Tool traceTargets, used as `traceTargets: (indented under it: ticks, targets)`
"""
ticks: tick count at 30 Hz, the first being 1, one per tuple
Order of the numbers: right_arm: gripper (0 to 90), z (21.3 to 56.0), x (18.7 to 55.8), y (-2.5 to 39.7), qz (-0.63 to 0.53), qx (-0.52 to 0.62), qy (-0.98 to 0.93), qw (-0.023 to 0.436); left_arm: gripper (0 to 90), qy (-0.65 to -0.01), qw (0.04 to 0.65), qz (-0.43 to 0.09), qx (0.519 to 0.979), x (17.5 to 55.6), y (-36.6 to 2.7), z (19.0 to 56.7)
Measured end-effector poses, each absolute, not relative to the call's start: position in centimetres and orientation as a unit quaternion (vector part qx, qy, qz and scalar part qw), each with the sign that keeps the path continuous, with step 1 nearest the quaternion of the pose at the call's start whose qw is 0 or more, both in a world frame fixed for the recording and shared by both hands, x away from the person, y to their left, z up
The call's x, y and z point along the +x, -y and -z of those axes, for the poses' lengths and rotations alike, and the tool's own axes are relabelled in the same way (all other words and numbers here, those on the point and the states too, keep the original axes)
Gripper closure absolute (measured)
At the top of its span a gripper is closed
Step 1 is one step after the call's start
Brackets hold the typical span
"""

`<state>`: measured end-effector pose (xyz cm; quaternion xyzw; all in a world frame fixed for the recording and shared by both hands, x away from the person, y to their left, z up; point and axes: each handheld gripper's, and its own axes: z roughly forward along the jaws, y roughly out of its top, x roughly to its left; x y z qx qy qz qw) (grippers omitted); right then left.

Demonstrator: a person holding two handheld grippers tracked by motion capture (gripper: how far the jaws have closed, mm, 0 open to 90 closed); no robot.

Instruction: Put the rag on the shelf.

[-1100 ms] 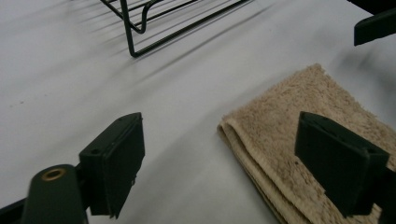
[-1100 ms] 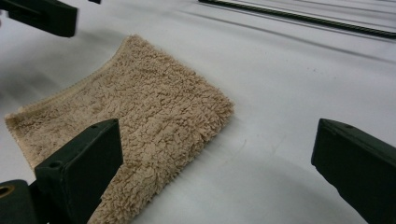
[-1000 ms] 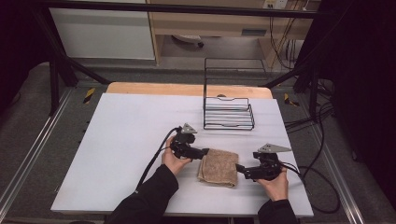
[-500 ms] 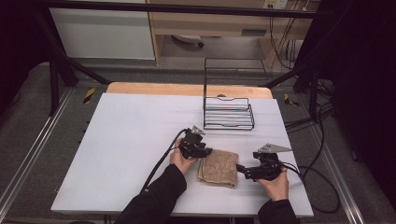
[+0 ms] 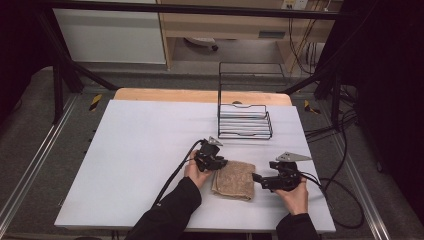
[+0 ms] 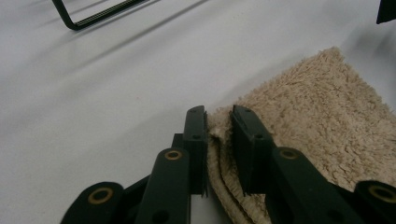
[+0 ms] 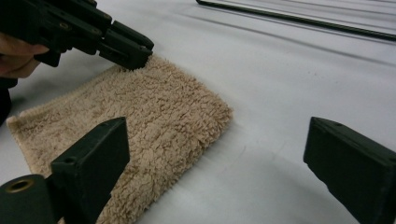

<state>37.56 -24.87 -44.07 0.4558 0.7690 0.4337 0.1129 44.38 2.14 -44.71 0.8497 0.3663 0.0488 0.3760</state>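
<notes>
Towel edge sits pinched in the left claw; right claw gapes wide, empty.

I'm seeing the folded beige terry towel lying on the white table, the black wire rack sitting behind it.

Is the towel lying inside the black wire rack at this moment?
No, the towel lies flat on the white table, apart from the wire rack, which stands farther back.
</notes>
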Motion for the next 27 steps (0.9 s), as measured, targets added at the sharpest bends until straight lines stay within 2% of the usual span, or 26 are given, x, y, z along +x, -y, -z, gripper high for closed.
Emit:
traceTargets:
  ticks: [7,15,18,20,26,27]
  targets:
    - [21.5,44.3,38.8,24.6,-0.441,0.466,-0.758,0.119,79.6,-0.364,0.373,-0.061,0.851,44.1,-1.9,44.7]
    - [40.4,44.8,40.0,23.7,-0.424,0.478,-0.762,0.111,79.6,-0.351,0.372,-0.064,0.857,44.1,-1.9,44.8]
    - [49.5,45.0,40.4,23.1,-0.413,0.486,-0.763,0.101,79.5,-0.352,0.375,-0.065,0.855,44.1,-1.9,44.9]
    - [51.5,45.1,40.4,23.1,-0.411,0.488,-0.764,0.099,79.5,-0.352,0.378,-0.062,0.854,44.1,-2.0,44.9]
    - [65.8,45.5,40.3,22.7,-0.404,0.498,-0.763,0.079,79.5,-0.352,0.378,-0.060,0.854,44.2,-2.1,44.9]
    - [65.8,45.5,40.3,22.7,-0.404,0.498,-0.763,0.079,79.5,-0.353,0.380,-0.058,0.853,44.2,-2.1,44.9]
